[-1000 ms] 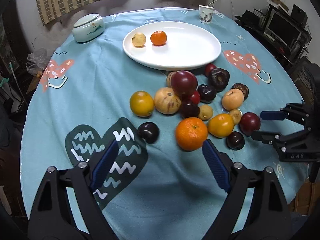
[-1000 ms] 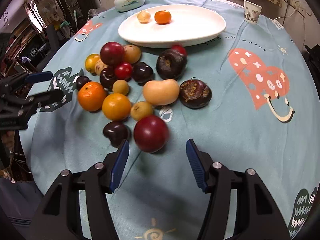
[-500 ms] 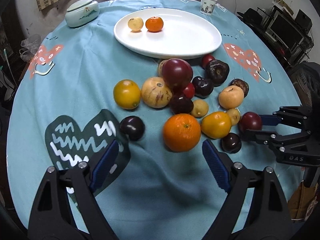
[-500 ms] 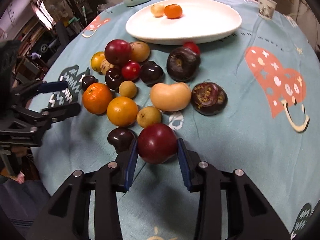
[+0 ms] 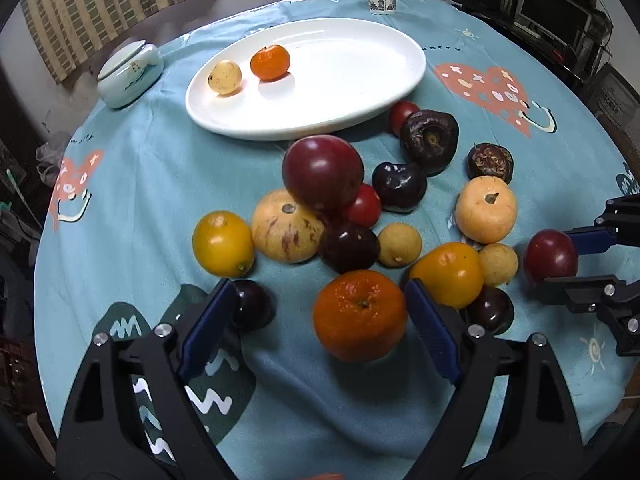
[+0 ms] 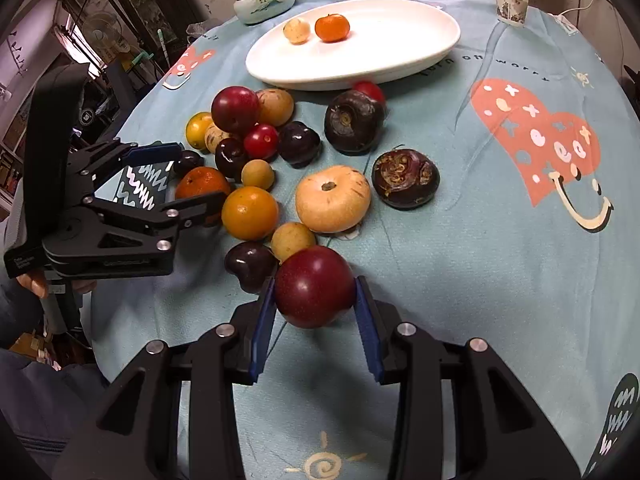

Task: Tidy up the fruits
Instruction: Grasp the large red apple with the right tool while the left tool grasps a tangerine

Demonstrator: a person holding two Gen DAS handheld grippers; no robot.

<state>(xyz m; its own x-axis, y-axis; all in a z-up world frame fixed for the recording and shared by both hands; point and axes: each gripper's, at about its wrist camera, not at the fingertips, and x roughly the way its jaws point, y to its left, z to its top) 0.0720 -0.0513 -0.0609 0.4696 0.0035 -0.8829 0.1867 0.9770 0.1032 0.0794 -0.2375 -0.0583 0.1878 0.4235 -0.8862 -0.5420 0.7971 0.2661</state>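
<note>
The right gripper (image 6: 315,312) is clenched on a dark red plum (image 6: 315,286) at the near edge of the fruit pile, its blue pads pressed on both sides. The left gripper (image 5: 316,322) is spread wide around an orange (image 5: 360,315), probably not touching it. The white plate (image 5: 360,92) sits beyond.

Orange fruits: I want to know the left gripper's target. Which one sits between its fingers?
The big tangerine nearest the camera, between the open left gripper; the smoother orange one lies outside its right finger.
</note>
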